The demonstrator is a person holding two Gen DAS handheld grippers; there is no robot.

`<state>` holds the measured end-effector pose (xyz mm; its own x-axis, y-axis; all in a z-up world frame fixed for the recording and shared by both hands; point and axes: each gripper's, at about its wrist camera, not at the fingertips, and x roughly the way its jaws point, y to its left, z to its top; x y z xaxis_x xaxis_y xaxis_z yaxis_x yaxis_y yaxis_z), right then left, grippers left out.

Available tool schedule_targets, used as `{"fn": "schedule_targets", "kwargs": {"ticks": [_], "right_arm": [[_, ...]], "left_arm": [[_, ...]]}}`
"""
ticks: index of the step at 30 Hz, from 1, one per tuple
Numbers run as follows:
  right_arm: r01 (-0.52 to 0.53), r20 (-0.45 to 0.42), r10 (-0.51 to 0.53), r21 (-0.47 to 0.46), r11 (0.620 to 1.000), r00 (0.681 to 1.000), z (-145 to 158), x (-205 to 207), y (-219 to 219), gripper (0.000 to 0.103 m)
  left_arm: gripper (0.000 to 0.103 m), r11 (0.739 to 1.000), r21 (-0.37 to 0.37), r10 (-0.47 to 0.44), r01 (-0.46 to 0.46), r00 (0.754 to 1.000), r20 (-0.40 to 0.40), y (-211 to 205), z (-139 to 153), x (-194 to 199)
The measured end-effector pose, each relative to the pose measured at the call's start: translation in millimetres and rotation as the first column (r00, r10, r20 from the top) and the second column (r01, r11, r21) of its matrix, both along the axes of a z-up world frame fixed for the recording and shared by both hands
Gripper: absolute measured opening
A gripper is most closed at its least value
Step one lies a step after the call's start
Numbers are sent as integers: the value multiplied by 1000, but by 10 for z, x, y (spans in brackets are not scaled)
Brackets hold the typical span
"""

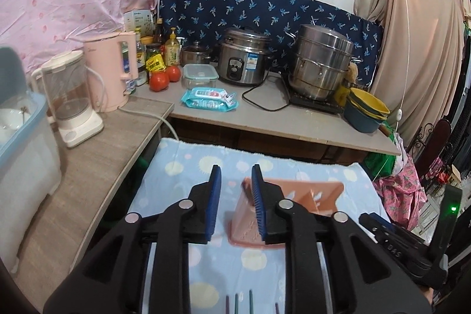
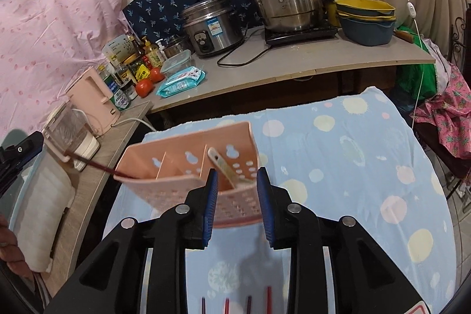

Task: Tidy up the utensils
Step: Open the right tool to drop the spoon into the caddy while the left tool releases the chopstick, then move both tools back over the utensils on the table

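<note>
The pink utensil holder [image 2: 188, 167] sits on the blue dotted cloth [image 2: 338, 152], with a pale spoon [image 2: 226, 167] and a dark chopstick [image 2: 94, 164] poking out of it. Right gripper [image 2: 237, 177] hangs just in front of the holder, jaws partly apart and empty. Left gripper [image 1: 235, 175] is beside its end, also slightly apart, holding nothing. More chopsticks [image 2: 248, 305] lie nearer than the holder.

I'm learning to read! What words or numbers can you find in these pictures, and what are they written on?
"DAS": white letters on the black right gripper, seen at the edge of the left wrist view; more letters may be cut off.
Wet wipes pack: print too blurred to read.
Rice cooker sticker: too small.
Yellow packet: blurred.
White box and bottle labels: unreadable.
</note>
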<state>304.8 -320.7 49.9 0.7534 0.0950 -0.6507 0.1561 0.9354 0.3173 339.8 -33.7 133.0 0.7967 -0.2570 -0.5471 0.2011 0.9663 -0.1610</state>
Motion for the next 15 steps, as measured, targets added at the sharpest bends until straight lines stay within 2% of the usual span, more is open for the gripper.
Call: {"fn": "schedule_targets", "kwargs": {"ticks": [3,15], "right_arm": [[0,-7,0,-16,1000,1000,-28,-284,42,27],[17,-113,-22,-44,999,993,-481,-1496,197,28]], "left_arm": [[32,1000,21,3,-3,1000,-7,61,-82,-220],[32,998,66,23,-12,987,-158,307,-814,-1086]]}}
